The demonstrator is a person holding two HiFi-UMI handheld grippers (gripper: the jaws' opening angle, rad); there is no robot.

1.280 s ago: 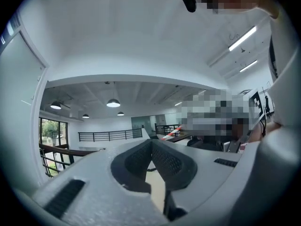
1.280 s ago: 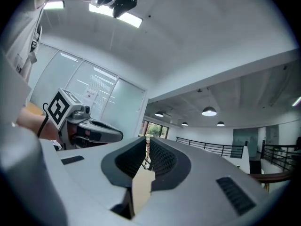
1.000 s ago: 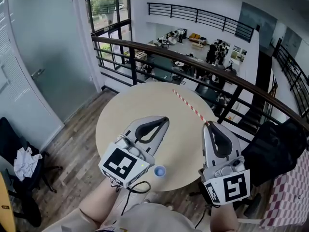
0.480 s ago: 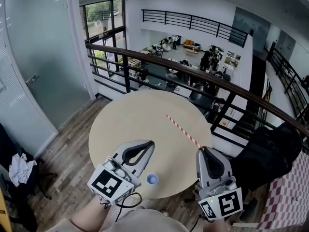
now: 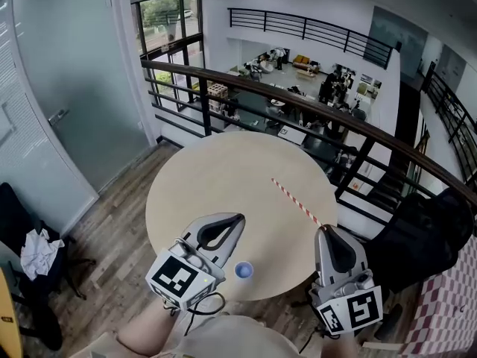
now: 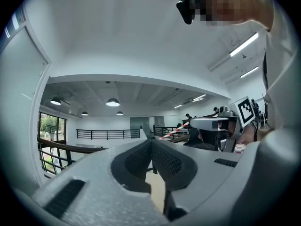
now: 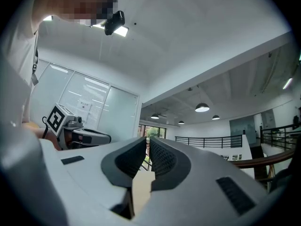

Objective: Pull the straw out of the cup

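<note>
A red-and-white striped straw (image 5: 297,202) lies slanted above the round beige table (image 5: 216,170). Its near end sits in the tip of my right gripper (image 5: 322,229), which is shut on it. In the left gripper view the straw (image 6: 173,131) sticks out sideways from that gripper's tip. A small blue round thing (image 5: 244,270), perhaps the cup seen from above, stands by the table's near edge between the two grippers. My left gripper (image 5: 240,218) hangs over the table left of it, shut, with nothing between its jaws (image 6: 151,141). The straw is hidden in the right gripper view (image 7: 147,139).
A dark railing (image 5: 298,103) curves behind the table, with an open lower floor beyond it. A glass wall (image 5: 67,88) stands at the left. A dark chair with white cloth (image 5: 37,252) is at lower left. A black seat (image 5: 417,233) is at the right.
Both grippers have sunk and drawn back toward the table's near edge. The straw came along in the right gripper. The blue thing has kept its place.
</note>
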